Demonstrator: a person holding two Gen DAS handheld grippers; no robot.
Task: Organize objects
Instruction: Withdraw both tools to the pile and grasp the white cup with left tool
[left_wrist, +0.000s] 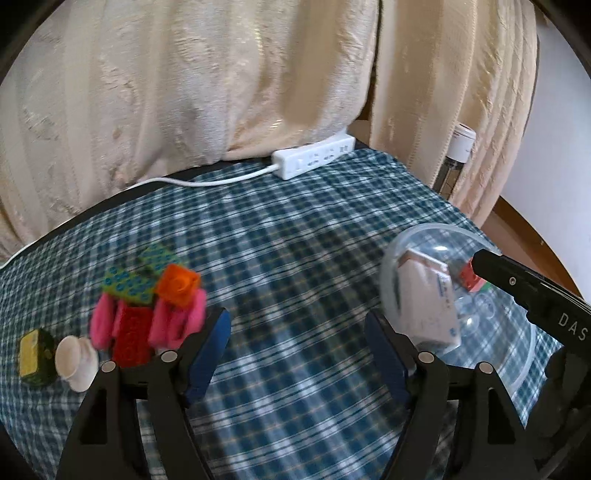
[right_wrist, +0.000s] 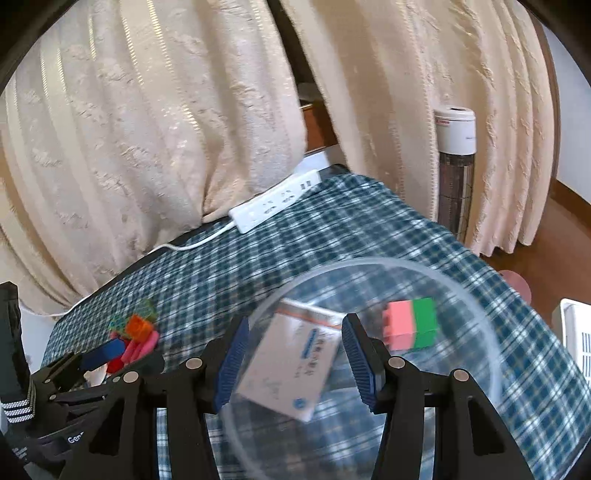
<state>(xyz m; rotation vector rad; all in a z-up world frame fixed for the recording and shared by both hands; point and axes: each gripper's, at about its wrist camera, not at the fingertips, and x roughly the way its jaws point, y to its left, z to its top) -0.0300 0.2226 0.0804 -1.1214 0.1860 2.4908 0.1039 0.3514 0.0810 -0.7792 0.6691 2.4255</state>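
Observation:
A clear plastic bowl (right_wrist: 491, 332) sits on the checked tablecloth at the right. In it lie a white box (right_wrist: 291, 365) and a pink-and-green brick (right_wrist: 410, 325). My right gripper (right_wrist: 293, 363) is open above the bowl, its jaws either side of the white box, which looks blurred and loose. My left gripper (left_wrist: 295, 354) is open and empty over bare cloth. Left of it is a pile of toys: an orange brick (left_wrist: 179, 284), green studded bricks (left_wrist: 129, 282), pink pieces (left_wrist: 173, 321) and a red brick (left_wrist: 131, 336). The bowl also shows in the left wrist view (left_wrist: 480, 325).
A white spool (left_wrist: 75, 362) and a yellow-green block (left_wrist: 33, 356) lie at the far left. A white power strip (left_wrist: 314, 155) with its cable lies at the table's back edge under cream curtains. A tower heater (right_wrist: 454, 166) stands behind the table, a white basket (right_wrist: 576, 339) at far right.

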